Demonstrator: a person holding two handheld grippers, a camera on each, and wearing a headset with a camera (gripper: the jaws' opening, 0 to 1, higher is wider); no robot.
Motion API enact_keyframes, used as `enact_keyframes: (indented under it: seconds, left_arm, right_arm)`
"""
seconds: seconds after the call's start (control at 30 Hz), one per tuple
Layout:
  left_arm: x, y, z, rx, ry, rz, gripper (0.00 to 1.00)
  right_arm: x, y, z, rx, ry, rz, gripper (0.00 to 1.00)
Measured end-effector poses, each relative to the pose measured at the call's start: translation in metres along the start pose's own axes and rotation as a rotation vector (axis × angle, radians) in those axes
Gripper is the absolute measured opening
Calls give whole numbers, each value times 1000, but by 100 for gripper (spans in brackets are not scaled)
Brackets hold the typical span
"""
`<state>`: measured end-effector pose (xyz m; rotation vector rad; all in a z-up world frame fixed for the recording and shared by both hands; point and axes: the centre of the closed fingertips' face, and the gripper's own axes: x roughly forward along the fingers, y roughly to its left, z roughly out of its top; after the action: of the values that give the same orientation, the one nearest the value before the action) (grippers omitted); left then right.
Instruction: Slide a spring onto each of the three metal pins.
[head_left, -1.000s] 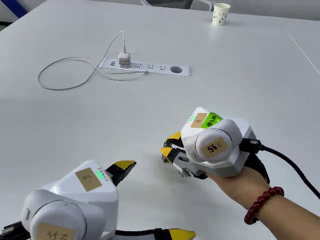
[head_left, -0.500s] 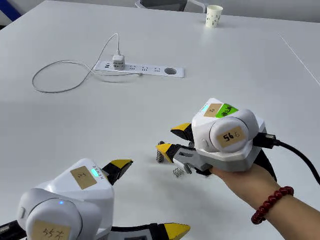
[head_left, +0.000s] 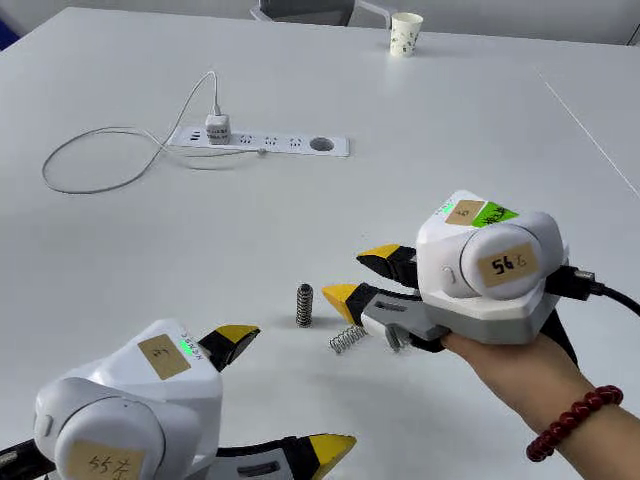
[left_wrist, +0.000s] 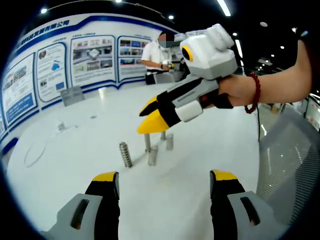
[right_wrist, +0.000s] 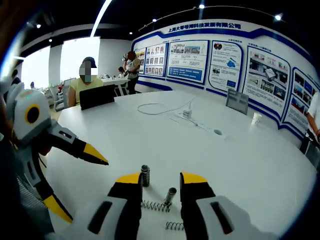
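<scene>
The sprung pin (head_left: 304, 305) looks finished. Beside it the right claw (head_left: 362, 275) hangs released and empty, the left claw (head_left: 285, 392) released too. Next, probably: grasp the loose spring (head_left: 347, 339) near this pin.

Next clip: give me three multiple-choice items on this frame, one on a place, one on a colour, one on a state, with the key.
1. Where does the paper cup stand?
A) at the far side of the table
B) at the near edge
C) tipped over mid-table

2. What colour are the jaw tips of the right gripper?
A) red
B) yellow
C) blue

3. How is the left gripper?
A) shut on a spring
B) shut, empty
C) open, empty

Key:
1 A, it stands upright beyond the power strip.
2 B, both tips show yellow.
3 C, its jaws stand wide apart with nothing between them.
</scene>
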<state>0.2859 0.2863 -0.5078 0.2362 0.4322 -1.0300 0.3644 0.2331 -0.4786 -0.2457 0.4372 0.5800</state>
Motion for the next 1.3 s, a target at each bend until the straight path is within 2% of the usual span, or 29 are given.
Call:
enact_keyframes:
  seconds: [0.57,0.87,1.13,1.3]
  left_arm:
    - [20,9,2,28,13,16,51]
    - [32,11,2,42,19,18,43]
    - [46,13,-1,47,43,21,38]
    - [54,16,-2,33,47,26,34]
  right_arm:
    - [-32,-14,-23,97,-5,-44,34]
    - [-44,-18,-36,128,2,-55,34]
    - [-52,-20,-48,156,11,-58,37]
    - [-56,-22,-52,159,12,-66,40]
